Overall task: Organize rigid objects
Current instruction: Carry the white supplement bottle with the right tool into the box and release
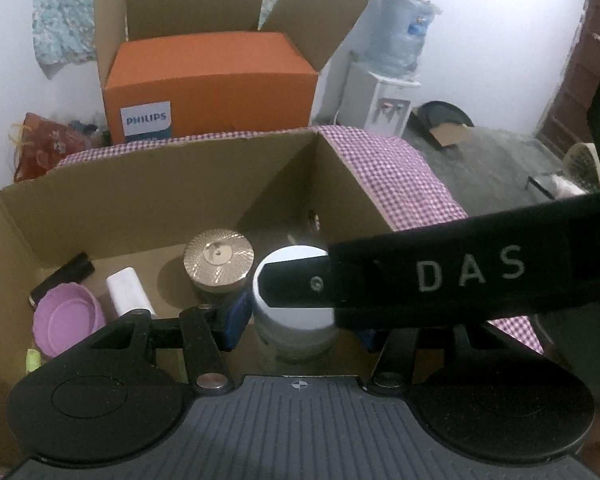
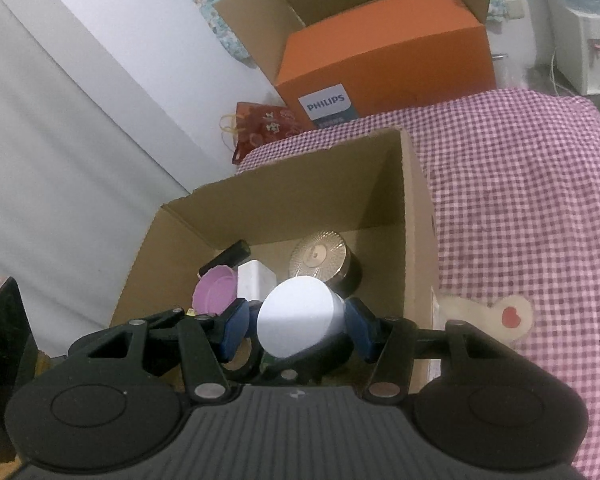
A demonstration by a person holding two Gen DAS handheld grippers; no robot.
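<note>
Right hand-held gripper [image 2: 296,330] clamped on white-lidded jar [image 2: 298,320], low inside cardboard box [image 2: 416,200]. Left hand-held gripper [image 1: 300,320] flanking same jar [image 1: 294,312]; contact not discernible. Risk: jar striking gold-lidded jar [image 2: 320,258] at 12 o'clock, or purple bowl [image 2: 216,290] at 10 o'clock, through crowding.

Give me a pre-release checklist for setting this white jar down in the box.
1. Right gripper pads on the white jar: ok.
2. Left gripper grip: one pad hidden, cannot tell.
3. Jar inside the cardboard box walls: ok.
4. Box floor beneath the jar free: hidden, cannot tell.
5. Purple bowl apart from the jar: ok.
6. Gap to the gold-lidded jar: cannot tell.
</note>
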